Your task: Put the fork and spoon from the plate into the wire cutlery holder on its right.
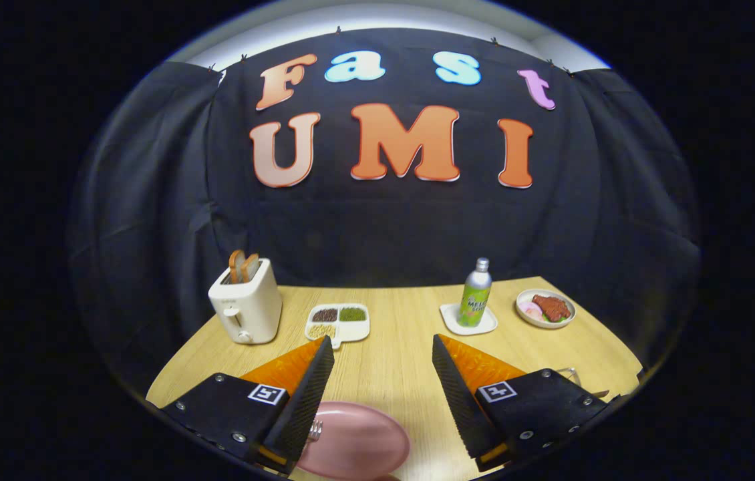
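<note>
Hand-held gripper (383, 374) spread wide, nothing between the two fingers, raised over the near part of the wooden table (397, 374).

Counts: one pink plate (361, 444), one piece of cutlery (316, 429) partly seen on it, one toaster (247, 304), one divided tray (339, 322), one bottle (476, 294), one coaster (468, 319), one bowl of food (545, 308).

Pink plate low down, just below and between the fingers, nearer the left finger, partly covered by it. On the plate's left edge, metal tines poking out from behind the left finger; looks like the fork, rest hidden, so long axis and pointing direction cannot be told. Spoon not made out.

Just behind the right finger, thin wire loops (571, 374) and a slim metal end (599, 394) at the table's right edge; probably the wire cutlery holder, mostly hidden by the finger.

Further back on the table: white toaster at the left with two slices of toast (244, 265) standing in its slots. Divided tray right of the toaster, three compartments with dark, green and pale grains. Green bottle upright on the white square coaster, beyond the right finger. Bowl of food right of the bottle, apart from it. Open table between the fingers and these far items.
</note>
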Demonstrator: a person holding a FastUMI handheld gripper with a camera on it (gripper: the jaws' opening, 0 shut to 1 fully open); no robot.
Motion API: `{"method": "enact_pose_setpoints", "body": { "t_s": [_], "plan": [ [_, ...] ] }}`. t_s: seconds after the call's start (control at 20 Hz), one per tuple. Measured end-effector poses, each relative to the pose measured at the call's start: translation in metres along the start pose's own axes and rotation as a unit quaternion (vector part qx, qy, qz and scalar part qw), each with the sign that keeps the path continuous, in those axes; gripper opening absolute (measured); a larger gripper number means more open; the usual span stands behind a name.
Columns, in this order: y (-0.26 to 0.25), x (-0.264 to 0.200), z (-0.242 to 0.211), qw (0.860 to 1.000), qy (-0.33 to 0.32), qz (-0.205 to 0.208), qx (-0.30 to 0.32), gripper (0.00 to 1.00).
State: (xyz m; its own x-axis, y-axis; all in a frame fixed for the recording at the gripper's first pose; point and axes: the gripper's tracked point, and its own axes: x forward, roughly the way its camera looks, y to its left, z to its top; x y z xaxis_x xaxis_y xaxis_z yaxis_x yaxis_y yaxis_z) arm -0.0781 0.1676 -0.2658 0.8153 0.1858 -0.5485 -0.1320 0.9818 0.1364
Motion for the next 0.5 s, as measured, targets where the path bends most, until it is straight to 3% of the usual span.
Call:
{"method": "enact_pose_setpoints", "body": {
  "t_s": [0.5],
  "plan": [
    [0.051, 0.004, -0.131, 0.987, 0.159, 0.033, -0.008, 0.9]
  ]
}}
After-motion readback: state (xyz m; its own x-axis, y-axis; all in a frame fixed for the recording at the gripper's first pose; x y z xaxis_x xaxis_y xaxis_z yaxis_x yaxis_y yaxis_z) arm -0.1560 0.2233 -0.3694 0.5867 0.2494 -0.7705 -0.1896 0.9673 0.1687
